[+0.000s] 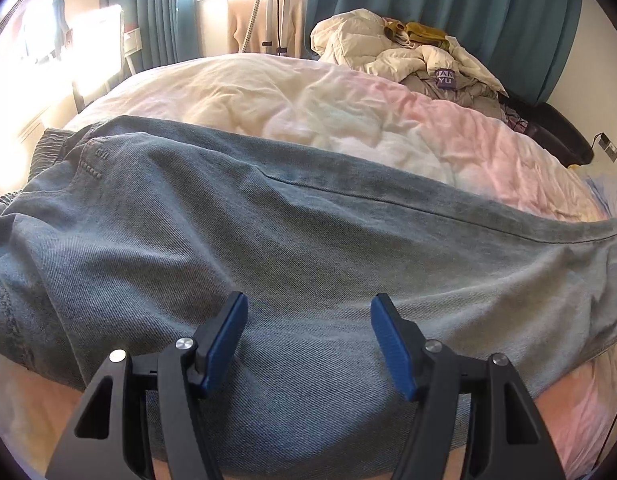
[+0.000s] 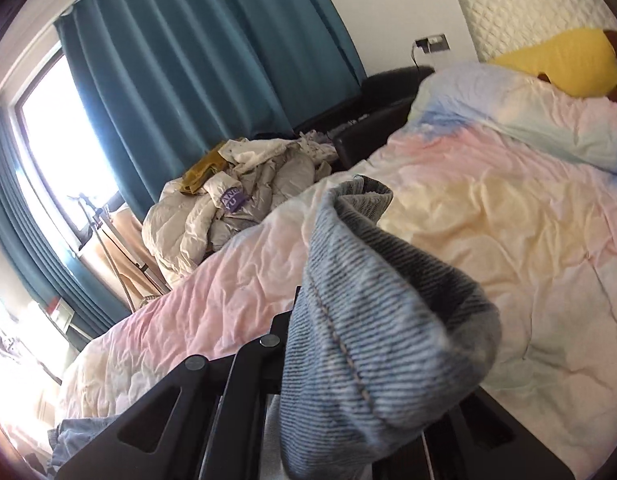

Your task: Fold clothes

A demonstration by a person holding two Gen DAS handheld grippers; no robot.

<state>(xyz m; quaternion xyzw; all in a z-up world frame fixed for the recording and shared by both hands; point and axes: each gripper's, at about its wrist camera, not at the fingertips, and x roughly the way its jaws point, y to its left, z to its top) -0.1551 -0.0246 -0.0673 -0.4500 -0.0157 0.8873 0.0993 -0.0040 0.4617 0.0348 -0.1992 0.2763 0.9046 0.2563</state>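
Blue-grey denim jeans lie spread across the bed, waistband at the left and a leg running off to the right. Over the middle of them my left gripper stands open, its blue pads apart with nothing between them. In the right wrist view, my right gripper is shut on a leg end of the jeans, lifted above the bed. The denim drapes over the fingers and hides their tips; the hem flops up toward the far side.
The bed wears a crumpled pastel pink, yellow and blue cover. A heap of cream and grey bedding and clothes sits at its far edge. Teal curtains, a metal stand, a black chair and a yellow cushion surround it.
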